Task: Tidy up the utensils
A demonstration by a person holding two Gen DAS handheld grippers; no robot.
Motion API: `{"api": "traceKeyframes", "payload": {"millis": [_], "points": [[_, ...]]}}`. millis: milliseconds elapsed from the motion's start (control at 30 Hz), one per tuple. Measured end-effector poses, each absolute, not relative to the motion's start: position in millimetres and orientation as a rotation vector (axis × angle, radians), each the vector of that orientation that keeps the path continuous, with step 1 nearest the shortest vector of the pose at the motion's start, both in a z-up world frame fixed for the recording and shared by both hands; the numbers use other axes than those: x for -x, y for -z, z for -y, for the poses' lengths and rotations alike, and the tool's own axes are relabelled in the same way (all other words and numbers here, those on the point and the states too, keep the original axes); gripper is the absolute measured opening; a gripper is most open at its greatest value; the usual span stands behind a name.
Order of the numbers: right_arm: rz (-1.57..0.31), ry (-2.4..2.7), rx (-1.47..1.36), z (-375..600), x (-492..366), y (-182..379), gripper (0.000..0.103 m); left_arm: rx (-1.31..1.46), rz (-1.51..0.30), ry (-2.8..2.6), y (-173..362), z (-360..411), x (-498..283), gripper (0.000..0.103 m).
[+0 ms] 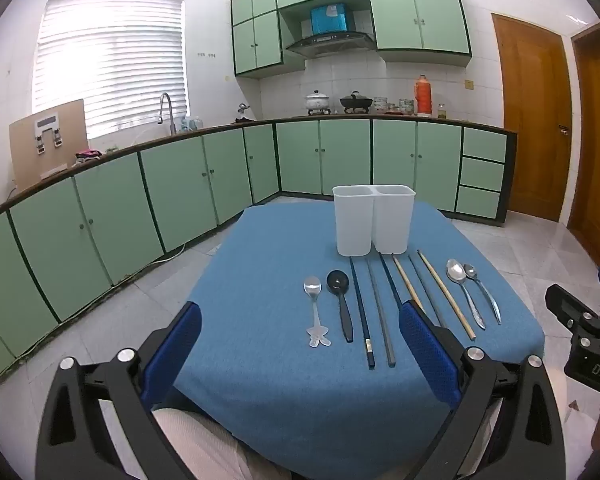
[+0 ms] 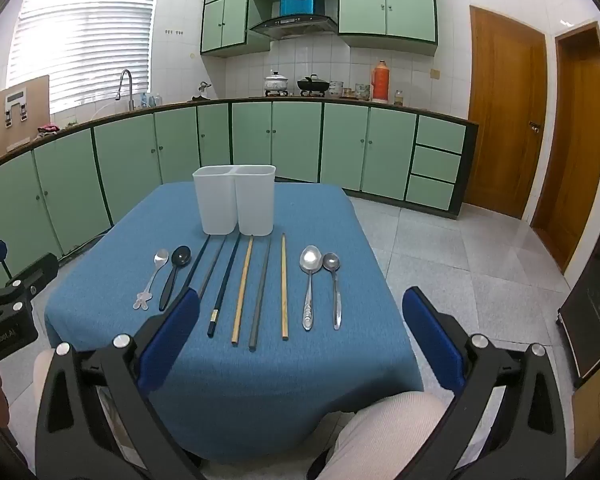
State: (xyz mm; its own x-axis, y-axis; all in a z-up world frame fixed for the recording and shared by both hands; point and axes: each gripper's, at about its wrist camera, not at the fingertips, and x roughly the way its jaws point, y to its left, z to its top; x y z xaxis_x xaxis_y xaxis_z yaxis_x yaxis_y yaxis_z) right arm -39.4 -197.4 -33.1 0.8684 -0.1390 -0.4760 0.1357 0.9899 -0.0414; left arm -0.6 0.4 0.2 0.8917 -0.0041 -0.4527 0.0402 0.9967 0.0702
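four spoons (image 2: 310,286) and six chopsticks (image 2: 242,288) lined before white two-compartment holder (image 2: 235,200).

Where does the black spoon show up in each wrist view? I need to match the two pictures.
Left wrist view: the black spoon lies centre frame, second from the left in the row, beside the clear spoon.
Right wrist view: the black spoon lies left of centre, just beyond the near blue fingertip, again second from the left.
Shared landmark: the white two-compartment holder stands behind the row on the blue tablecloth.
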Motion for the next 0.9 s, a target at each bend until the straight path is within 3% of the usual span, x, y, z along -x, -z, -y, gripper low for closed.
{"api": "traceKeyframes", "payload": {"millis": [900], "points": [[-0.498,0.145,0.010,196.7,39.3,33.2,0.098,-0.097,-0.465,0.015,-2.6,3.1,3.0,0.097]]}}
